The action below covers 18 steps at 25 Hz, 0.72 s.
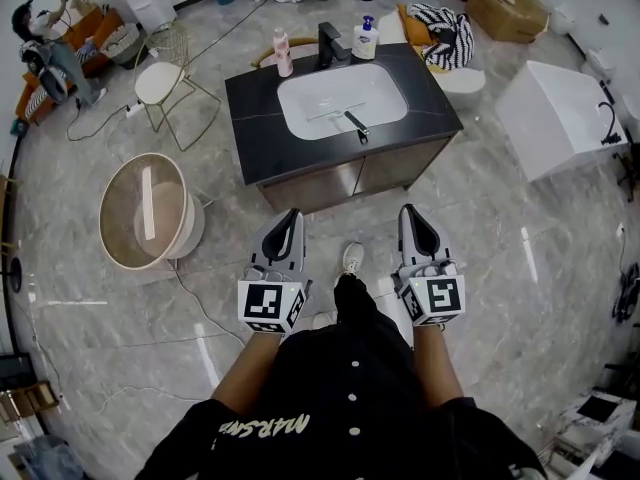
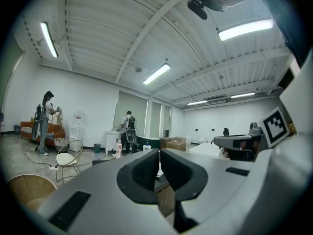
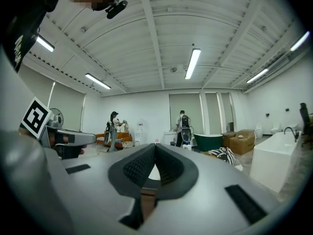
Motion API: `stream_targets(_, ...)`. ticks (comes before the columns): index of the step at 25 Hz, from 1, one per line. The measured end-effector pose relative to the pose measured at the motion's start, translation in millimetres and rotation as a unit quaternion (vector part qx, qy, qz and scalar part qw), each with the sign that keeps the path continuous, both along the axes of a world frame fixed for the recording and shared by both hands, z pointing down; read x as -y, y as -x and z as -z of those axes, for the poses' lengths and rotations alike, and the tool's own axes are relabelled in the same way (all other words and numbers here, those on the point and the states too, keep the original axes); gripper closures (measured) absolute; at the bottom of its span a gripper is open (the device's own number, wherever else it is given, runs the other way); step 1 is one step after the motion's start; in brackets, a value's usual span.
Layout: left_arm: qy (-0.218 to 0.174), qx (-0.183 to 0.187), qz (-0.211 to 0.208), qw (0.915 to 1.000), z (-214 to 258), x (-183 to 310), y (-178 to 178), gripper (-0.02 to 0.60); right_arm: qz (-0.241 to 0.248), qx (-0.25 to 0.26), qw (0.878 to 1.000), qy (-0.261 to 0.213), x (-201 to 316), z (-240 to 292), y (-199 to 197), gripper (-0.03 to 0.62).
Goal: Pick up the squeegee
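Note:
The squeegee point(image 1: 345, 118) lies in the white basin point(image 1: 300, 93) of a dark vanity top point(image 1: 250, 98), its black handle pointing toward the front edge. Both grippers are held level in front of the vanity, short of it and apart from the squeegee. My left gripper point(image 1: 294, 214) has its jaws closed together with nothing between them, as the left gripper view point(image 2: 159, 153) shows. My right gripper point(image 1: 408, 210) is likewise shut and empty, seen in the right gripper view point(image 3: 155, 156). The squeegee is hidden behind the jaws in both gripper views.
A black faucet point(image 1: 329, 41), a pink bottle point(image 1: 283, 53) and a soap bottle point(image 1: 366, 38) stand at the back of the top. A round tub point(image 1: 147, 211) and a wire chair point(image 1: 160, 83) are to the left, a white bathtub point(image 1: 560, 113) to the right. Cables cross the floor.

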<state>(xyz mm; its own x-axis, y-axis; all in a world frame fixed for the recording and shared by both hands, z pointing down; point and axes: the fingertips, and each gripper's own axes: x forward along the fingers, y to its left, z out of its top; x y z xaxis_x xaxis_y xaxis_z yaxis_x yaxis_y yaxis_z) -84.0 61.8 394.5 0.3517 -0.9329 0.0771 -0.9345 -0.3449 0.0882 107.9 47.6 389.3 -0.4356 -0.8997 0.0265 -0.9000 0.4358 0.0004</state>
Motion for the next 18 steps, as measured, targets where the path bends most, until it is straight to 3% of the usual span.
stream_targets(18,0.014,0.006,0.056,0.9983,-8.8,211.1,-3.1,0.563,0.049,-0.002,0.999,-0.006,233.0,3.7,-10.3,0.597)
